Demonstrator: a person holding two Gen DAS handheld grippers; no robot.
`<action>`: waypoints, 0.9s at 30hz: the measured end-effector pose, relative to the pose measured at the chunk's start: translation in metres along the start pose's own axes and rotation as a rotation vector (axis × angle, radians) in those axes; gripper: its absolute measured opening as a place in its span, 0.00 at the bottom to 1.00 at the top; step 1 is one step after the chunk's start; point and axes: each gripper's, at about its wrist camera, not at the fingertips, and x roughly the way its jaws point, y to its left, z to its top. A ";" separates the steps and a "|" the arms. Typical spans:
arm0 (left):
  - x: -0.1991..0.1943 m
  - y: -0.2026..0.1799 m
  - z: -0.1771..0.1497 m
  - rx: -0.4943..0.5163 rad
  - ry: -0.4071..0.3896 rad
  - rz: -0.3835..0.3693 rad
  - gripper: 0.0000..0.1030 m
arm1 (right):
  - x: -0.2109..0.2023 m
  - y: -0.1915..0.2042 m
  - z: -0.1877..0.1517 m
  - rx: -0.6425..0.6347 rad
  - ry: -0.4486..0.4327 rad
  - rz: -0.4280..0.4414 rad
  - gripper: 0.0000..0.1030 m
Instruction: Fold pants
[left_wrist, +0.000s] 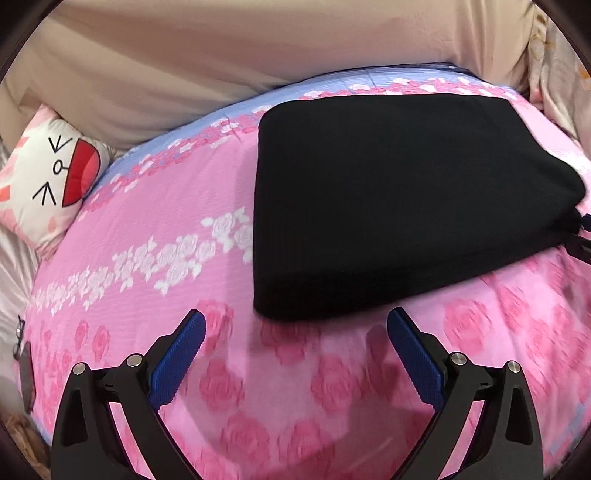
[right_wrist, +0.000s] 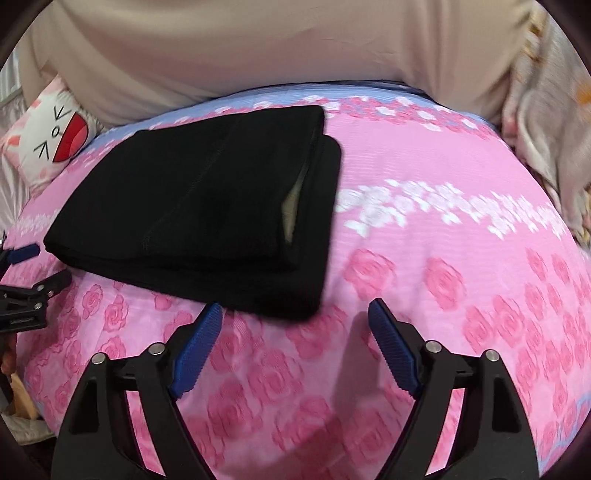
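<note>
black knit pants, folded into a thick rectangular stack, lie on the bed's pink rose-print quilt, near its blue far border. the left gripper hovers just short of the stack's near edge, fingers spread wide, holding nothing. the right gripper does likewise at the near right corner, equally empty. a white cartoon-face cushion rests at the quilt's far left.

One folded pair of black pants — two tongs, left tongs and right tongs — one cartoon pillow.
</note>
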 end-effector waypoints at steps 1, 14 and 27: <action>0.005 0.001 0.004 -0.009 -0.004 -0.003 0.95 | 0.003 0.001 0.003 0.005 0.004 -0.002 0.74; -0.021 0.014 0.015 -0.032 -0.028 -0.249 0.16 | -0.024 -0.011 0.015 0.134 -0.006 0.215 0.23; -0.099 0.018 -0.060 0.105 -0.001 -0.319 0.74 | -0.078 -0.033 -0.037 0.159 0.013 0.219 0.66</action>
